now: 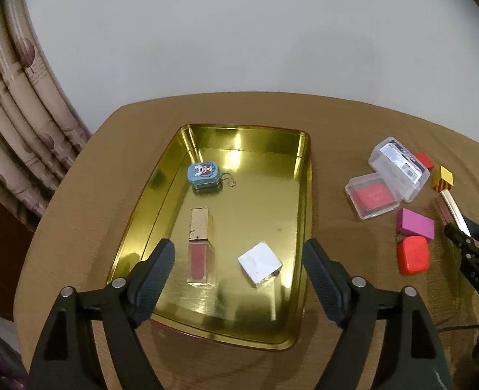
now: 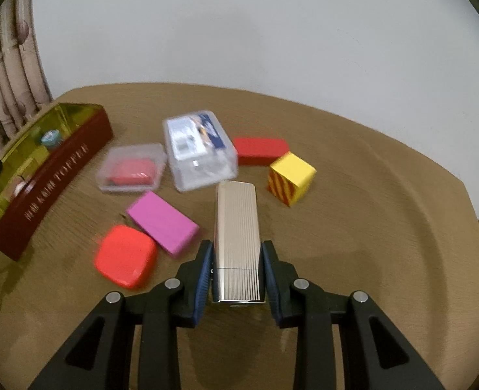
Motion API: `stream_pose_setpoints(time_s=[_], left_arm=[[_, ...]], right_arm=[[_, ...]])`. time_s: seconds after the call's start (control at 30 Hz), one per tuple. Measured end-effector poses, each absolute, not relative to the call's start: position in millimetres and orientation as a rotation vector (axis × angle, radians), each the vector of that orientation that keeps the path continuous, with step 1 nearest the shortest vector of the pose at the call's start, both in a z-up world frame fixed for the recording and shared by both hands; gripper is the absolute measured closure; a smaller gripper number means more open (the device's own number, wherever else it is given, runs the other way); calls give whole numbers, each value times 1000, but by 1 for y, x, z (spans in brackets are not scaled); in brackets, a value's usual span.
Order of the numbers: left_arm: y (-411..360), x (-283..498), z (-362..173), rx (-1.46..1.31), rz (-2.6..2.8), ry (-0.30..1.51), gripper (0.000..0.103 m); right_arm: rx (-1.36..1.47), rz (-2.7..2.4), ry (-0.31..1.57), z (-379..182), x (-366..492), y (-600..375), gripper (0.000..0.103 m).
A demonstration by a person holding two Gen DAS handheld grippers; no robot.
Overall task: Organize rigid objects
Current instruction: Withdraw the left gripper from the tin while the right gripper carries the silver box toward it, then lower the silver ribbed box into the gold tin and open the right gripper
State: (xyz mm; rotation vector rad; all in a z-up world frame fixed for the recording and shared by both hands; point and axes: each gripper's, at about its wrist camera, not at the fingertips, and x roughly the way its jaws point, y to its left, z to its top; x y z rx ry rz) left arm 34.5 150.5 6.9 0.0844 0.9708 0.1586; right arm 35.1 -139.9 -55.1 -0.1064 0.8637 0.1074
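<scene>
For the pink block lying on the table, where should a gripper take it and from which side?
Grip the pink block across its two long side faces, near mid-length, coming down from above. It lies flat, so only its narrow width fits the jaws. The orange-red rounded block sits against its near corner, so stay clear of that end.

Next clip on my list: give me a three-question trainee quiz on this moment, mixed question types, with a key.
1. True or false: the right tongs are shut on the ribbed silver case.
2. How many items lie inside the gold tin?
3. Multiple choice: the pink block touches which item? A) the yellow striped cube B) the rounded red block C) the lip gloss tube

Key
1. True; its pads press both sides of the case.
2. Three: the lip gloss tube, the small blue tin and the white square piece. The left tongs stand open above them, holding nothing.
3. B.
</scene>
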Motion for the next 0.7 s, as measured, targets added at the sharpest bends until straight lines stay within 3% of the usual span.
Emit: stream_pose_setpoints(time_s=[0.7], left_arm=[[198,37,21,-4,239,948,15]], right_arm=[[-183,282,796,-9,42,-45,73]])
